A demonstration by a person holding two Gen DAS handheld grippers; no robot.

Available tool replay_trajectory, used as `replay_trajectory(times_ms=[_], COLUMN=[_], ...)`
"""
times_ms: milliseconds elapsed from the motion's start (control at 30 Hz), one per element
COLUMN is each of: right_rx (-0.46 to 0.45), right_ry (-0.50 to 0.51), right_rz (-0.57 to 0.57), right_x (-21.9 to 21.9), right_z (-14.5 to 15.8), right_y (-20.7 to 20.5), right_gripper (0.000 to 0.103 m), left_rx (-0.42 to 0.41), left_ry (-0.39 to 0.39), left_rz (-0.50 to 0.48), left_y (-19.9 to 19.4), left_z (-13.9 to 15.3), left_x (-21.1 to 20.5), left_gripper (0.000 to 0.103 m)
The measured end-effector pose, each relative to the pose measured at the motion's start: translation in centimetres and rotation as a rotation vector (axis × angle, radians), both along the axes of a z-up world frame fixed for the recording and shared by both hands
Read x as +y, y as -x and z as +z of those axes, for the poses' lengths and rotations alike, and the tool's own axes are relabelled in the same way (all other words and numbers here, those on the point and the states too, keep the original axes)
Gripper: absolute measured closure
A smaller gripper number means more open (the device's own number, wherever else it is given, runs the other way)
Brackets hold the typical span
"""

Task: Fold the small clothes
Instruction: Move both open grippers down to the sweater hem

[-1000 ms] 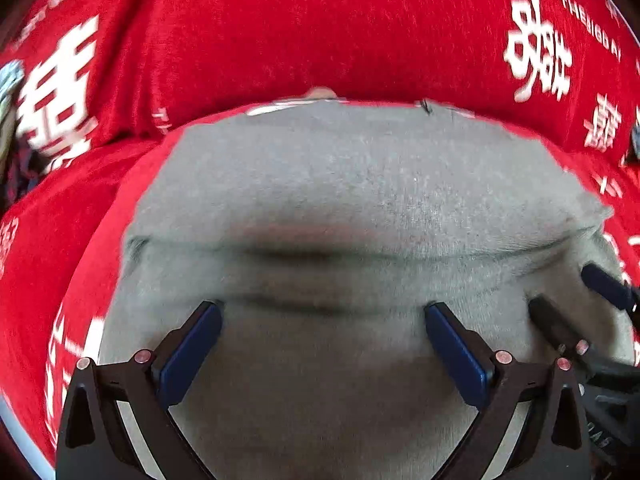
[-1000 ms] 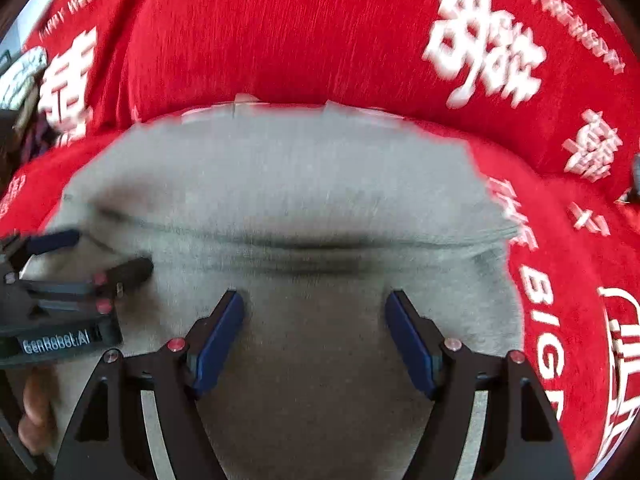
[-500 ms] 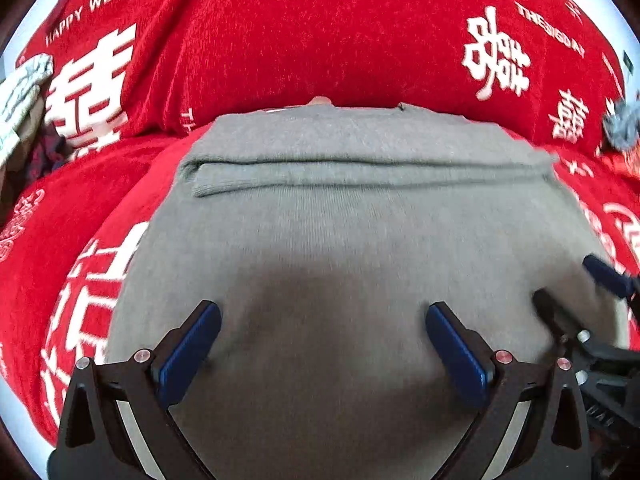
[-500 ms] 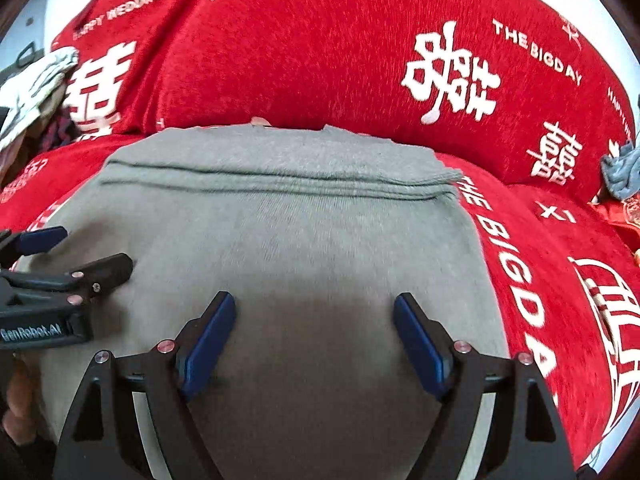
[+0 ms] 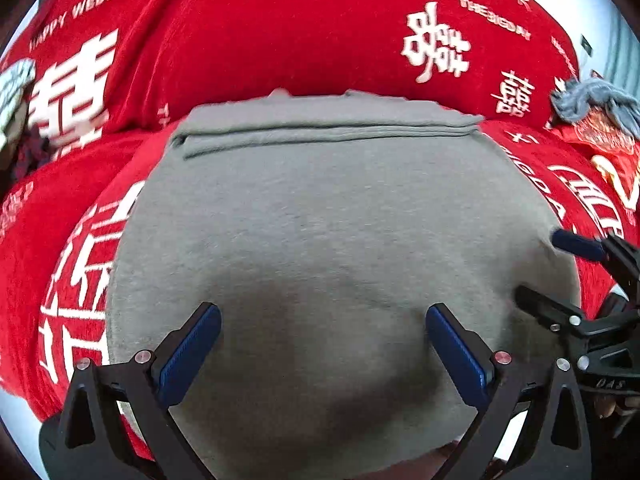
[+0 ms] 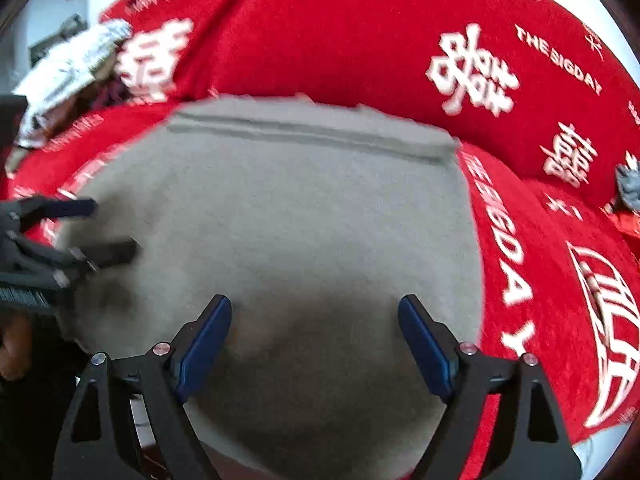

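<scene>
Now, left to right across the red spread:
Far-left clutter: a pale crumpled cloth [image 6: 68,76] sits bunched at the left edge of the red spread [image 5: 280,40], well apart from the work.
Left gripper [image 5: 322,350]: hovering over the near-left part of the grey garment [image 5: 328,220], jaws spread wide, blue pads [image 5: 188,354] clear of the fabric with nothing pinched between them.
Grey garment: lying flat in the middle of the red spread, a neat folded band along its far edge; near edge runs off towards the camera under both sets of fingers.
Garment versus fingers: the cloth lies under and ahead of both pairs of fingers, and I can't tell whether any tip brushes it.
Right gripper [image 6: 316,344]: over the near-right part of the garment, jaws wide and opening as we watch, with nothing clamped between the pads; a dark shadow falls on the cloth below.
Side by side: each gripper shows at the edge of the other's view, close neighbours over the same near stretch of cloth.
Red spread: white lettering and characters printed all over; a bolster-like rise sits just behind the garment's far edge.
Far-right clutter: a grey-blue bundle of cloth [image 5: 592,98] rests at the right edge of the spread, well apart from the garment.
</scene>
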State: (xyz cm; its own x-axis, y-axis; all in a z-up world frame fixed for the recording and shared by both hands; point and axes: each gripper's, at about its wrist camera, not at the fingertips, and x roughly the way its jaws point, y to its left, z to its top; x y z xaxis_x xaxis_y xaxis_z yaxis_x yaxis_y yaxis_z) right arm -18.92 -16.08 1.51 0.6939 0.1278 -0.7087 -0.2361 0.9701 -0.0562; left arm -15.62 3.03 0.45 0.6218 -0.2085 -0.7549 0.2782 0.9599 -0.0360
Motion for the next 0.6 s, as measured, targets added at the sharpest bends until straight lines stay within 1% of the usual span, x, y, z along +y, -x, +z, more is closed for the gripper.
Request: replay_trajectory(times_ms=[33, 67, 100, 133, 167, 300, 367, 400, 467, 533, 600], right_rx=[-0.009, 0.009, 0.031, 0.043, 0.008, 0.035, 0.047, 0.055, 0.065, 0.058, 0.062], right_ry=[0.011, 0.035, 0.054, 0.090, 0.096, 0.116, 0.136, 0.147, 0.152, 0.126, 0.096], right_rz=[0.031, 0.060, 0.080, 0.100, 0.104, 0.129, 0.130, 0.127, 0.094, 0.026, -0.048], right_x=[0.9, 1.8, 2.3, 3.0, 2.9, 1.2, 0.3, -0.1, -1.0, -2.8, -5.0], right_z=[0.0, -0.5, -1.1, -1.9, -1.9, -2.3, -2.4, -2.4, -2.2, -1.7, -1.5], right_y=[0.0, -0.2, -0.4, -0.3, 0.1, 1.2, 1.9, 2.2, 3.2, 3.9, 3.9], right_gripper=[0.015, 0.015, 0.015, 0.014, 0.014, 0.013, 0.013, 0.013, 0.013, 0.013, 0.013], left_rx=[0.016, 0.039, 0.007, -0.005, 0.010, 0.032, 0.044, 0.042, 0.044, 0.082, 0.139], left_ry=[-0.038, -0.077, -0.096, -0.112, -0.113, -0.123, -0.109, -0.092, -0.004, 0.115, 0.207], left_rz=[-0.008, -0.009, -0.014, -0.020, -0.024, -0.037, -0.023, -0.001, 0.083, 0.196, 0.281], left_y=[0.0, -0.1, 0.3, 0.7, 0.9, 1.9, 2.6, 2.8, 3.2, 3.4, 3.4], left_z=[-0.7, -1.4, -1.6, -1.6, -1.7, -2.0, -1.8, -1.6, -1.2, -1.4, -2.4], left_x=[-0.5, -0.9, -1.0, -1.1, -1.0, 0.0, 1.0, 1.8, 4.6, 8.4, 11.3], left_gripper=[0.000, 0.000, 0.000, 0.000, 0.000, 0.000, 0.000, 0.000, 0.000, 0.000, 0.000])
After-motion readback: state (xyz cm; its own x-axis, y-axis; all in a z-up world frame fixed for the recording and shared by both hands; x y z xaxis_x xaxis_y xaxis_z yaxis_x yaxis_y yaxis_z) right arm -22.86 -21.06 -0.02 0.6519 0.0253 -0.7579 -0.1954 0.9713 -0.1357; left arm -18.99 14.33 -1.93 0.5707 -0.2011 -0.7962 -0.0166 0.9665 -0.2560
